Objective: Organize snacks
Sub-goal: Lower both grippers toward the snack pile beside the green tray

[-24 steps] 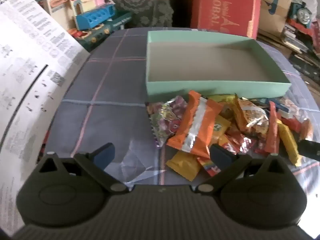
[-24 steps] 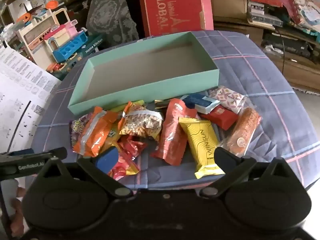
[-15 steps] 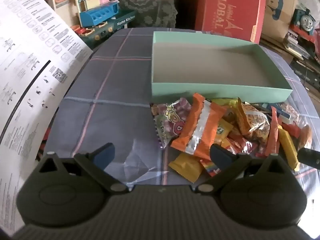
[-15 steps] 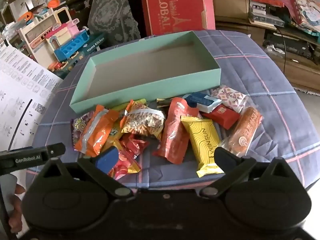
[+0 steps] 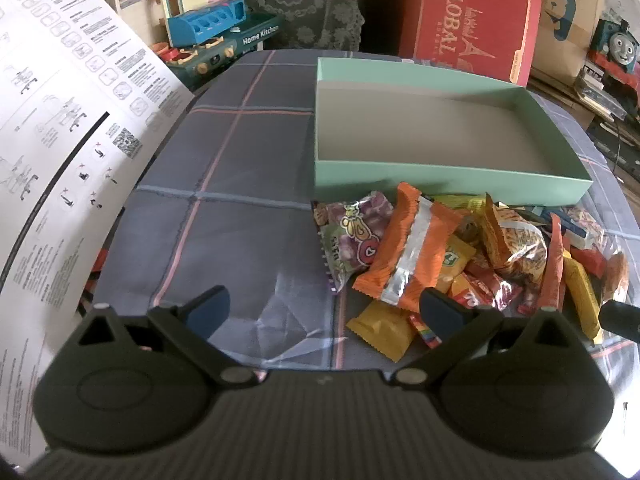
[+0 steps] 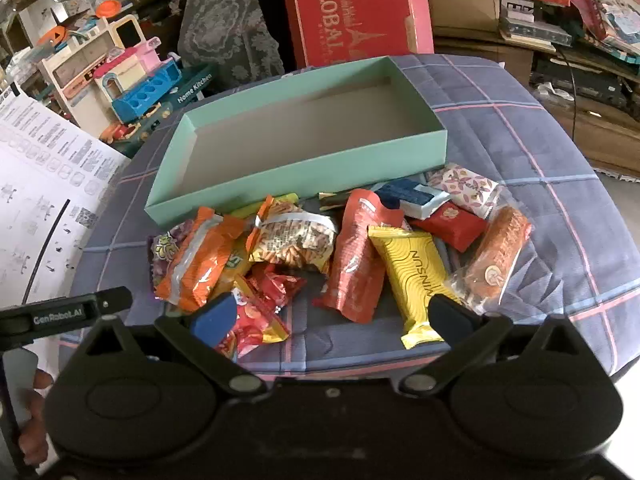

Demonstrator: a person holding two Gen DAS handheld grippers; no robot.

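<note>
Paper sheet (image 5: 60, 128) with printed diagrams hangs at the far left, clear of the work area. Next comes the left gripper (image 5: 324, 308), tilted down over bare checked cloth (image 5: 224, 216); its jaws are spread wide and nothing lies between them. The snack pile starts just to its right: the orange packet (image 5: 412, 256) lies with its long axis running away from the gripper toward the box, and its near end sits just ahead of the right-hand fingertip. The purple candy bag (image 5: 352, 236) lies against the orange packet's left side. Behind the pile stands the green box (image 5: 440, 176), empty, its long side facing the pile and close to the rear snacks. Further right, the right gripper (image 6: 336, 312) hangs over the near edge of the pile, jaws likewise fully spread and holding nothing. The red pouch (image 6: 360, 260) and the yellow packet (image 6: 416, 272) lie ahead of its open jaws, both lengthwise toward the box; the yellow packet's near end is beside the right-hand fingertip. The wrapped roll (image 6: 496, 256) lies at the right end of the pile. Judgement: no snack is boxed yet; the right gripper is the better placed, since its gap already lines up with the pile, whereas the left gripper must shift right first.
</note>
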